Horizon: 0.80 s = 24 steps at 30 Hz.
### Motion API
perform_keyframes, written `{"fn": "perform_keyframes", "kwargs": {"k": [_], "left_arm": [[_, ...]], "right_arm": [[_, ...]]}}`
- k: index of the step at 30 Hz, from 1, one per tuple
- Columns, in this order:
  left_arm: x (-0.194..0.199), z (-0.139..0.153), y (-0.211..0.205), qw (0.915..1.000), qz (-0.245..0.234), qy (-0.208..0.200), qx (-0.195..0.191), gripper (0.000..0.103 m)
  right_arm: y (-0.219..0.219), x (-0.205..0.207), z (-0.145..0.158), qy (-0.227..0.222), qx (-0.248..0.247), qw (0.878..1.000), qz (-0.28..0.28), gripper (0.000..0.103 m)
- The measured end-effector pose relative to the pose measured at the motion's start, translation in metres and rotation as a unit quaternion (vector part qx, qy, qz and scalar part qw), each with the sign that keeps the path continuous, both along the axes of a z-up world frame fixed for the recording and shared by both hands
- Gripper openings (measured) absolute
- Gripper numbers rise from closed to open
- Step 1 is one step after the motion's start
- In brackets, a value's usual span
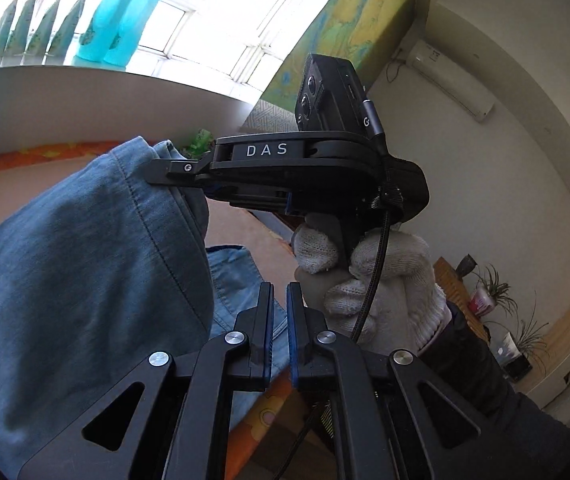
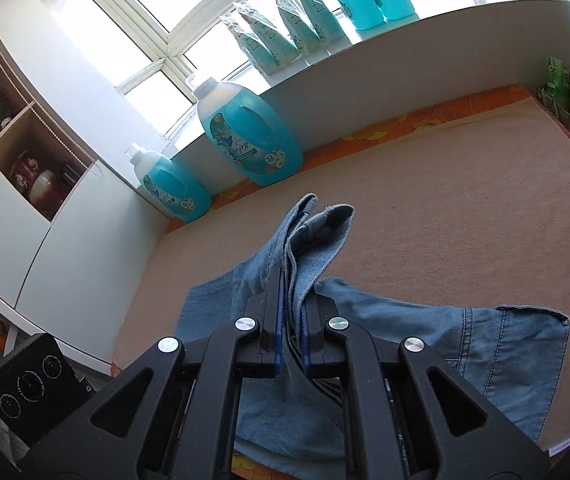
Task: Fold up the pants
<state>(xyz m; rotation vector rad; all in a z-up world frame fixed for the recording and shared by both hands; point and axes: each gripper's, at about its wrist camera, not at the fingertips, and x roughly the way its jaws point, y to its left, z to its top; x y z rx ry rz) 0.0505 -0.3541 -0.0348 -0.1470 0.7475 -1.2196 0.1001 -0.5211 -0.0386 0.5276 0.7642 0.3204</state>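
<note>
The blue denim pants (image 2: 485, 344) lie on a beige table cover (image 2: 445, 200). My right gripper (image 2: 291, 320) is shut on a bunched leg end of the pants (image 2: 309, 236) and holds it up off the surface. In the left wrist view the right gripper (image 1: 173, 172) shows from the side, held by a white-gloved hand (image 1: 381, 280), with the denim (image 1: 77, 272) draped from it. My left gripper (image 1: 280, 304) has its jaws nearly together with a narrow gap and nothing between them, just right of the hanging denim.
Teal detergent bottles (image 2: 245, 132) stand along the far table edge by the windowsill. A white shelf cabinet (image 2: 25, 140) is at left. Boxes and a tin (image 2: 565, 88) sit at the far right. A wall air conditioner (image 1: 453, 76) and potted plants (image 1: 497, 288) are at right.
</note>
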Motion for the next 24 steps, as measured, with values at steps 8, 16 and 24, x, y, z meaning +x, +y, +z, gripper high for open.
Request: {"fn": "perform_keyframes", "kwargs": {"k": [8,16,24], "left_arm": [[0.021,-0.037,0.014,0.9959,0.036,0.006,0.083,0.005],[0.015,-0.074,-0.001,0.9897,0.029,0.014,0.139,0.035],[0.025,-0.069,0.014,0.9877,0.034,0.026,0.15,0.035]], "right_arm": [[-0.039,0.039,-0.062,0.038,0.043,0.998,-0.014,0.007],[-0.046,0.073,-0.096,0.076,0.072,0.994,-0.022,0.011],[-0.064,0.034,-0.093,0.041,0.087,0.995,-0.01,0.055]]}}
